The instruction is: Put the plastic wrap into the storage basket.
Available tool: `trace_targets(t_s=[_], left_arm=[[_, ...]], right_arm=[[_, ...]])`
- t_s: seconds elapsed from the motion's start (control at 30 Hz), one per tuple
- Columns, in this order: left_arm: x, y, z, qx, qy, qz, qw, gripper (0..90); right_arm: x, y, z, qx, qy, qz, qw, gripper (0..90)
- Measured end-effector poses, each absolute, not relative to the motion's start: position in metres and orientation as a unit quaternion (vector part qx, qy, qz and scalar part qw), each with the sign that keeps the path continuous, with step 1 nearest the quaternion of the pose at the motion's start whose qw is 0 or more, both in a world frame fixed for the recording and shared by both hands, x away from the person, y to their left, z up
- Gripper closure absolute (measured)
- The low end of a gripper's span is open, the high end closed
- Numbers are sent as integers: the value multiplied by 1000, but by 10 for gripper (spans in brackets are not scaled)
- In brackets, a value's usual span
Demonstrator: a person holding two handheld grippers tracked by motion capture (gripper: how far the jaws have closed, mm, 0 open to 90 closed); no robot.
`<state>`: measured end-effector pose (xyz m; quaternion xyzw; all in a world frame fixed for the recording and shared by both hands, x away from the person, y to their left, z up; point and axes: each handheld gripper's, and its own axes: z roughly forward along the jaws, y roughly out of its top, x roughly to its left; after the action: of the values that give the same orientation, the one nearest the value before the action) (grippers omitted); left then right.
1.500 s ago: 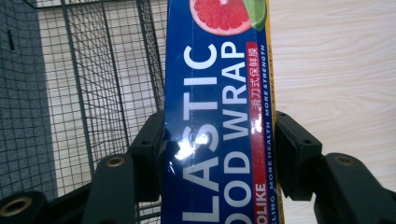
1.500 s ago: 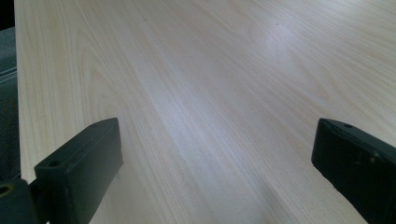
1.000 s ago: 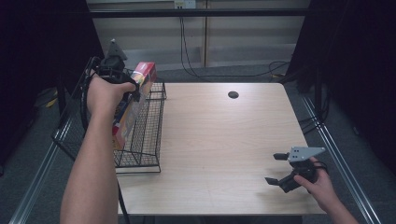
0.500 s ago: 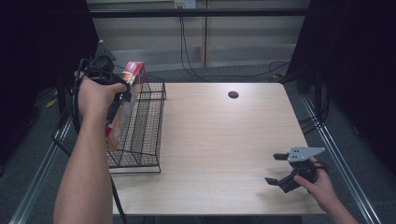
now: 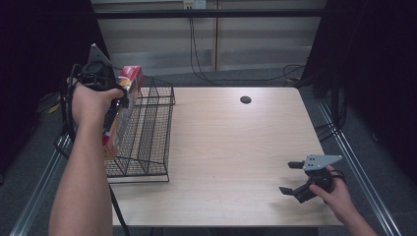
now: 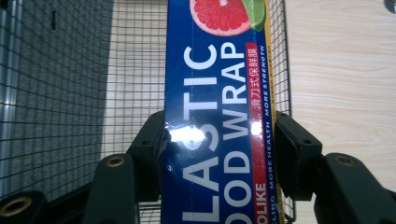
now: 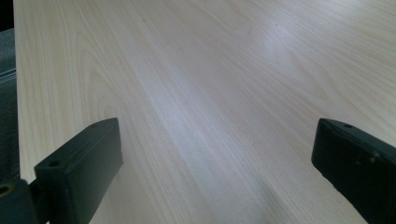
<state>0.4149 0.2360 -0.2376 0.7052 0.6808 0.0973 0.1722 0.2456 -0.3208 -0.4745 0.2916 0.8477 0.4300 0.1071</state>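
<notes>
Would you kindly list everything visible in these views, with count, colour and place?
plastic wrap box: one, blue with red end, held over the wire basket at the table's left edge
wire basket: one, black, left part of table
table: one, light wood, centre
round hole: one, dark, far side of tabletop
cables: several, black, floor behind table
left gripper: one, black, shut on the box
right gripper: one, black, open, near right corner

Pale wooden table (image 5: 236,147), grey floor (image 5: 29,162), dark curtains (image 5: 373,59)
</notes>
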Motion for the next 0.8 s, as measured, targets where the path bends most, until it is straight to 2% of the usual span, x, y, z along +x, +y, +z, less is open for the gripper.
trace_targets(t_s=[0.8], left_arm=[[408, 271, -246, 685, 704, 103, 154, 444]], right_arm=[[246, -320, -475, 291, 849, 429, 105, 16]])
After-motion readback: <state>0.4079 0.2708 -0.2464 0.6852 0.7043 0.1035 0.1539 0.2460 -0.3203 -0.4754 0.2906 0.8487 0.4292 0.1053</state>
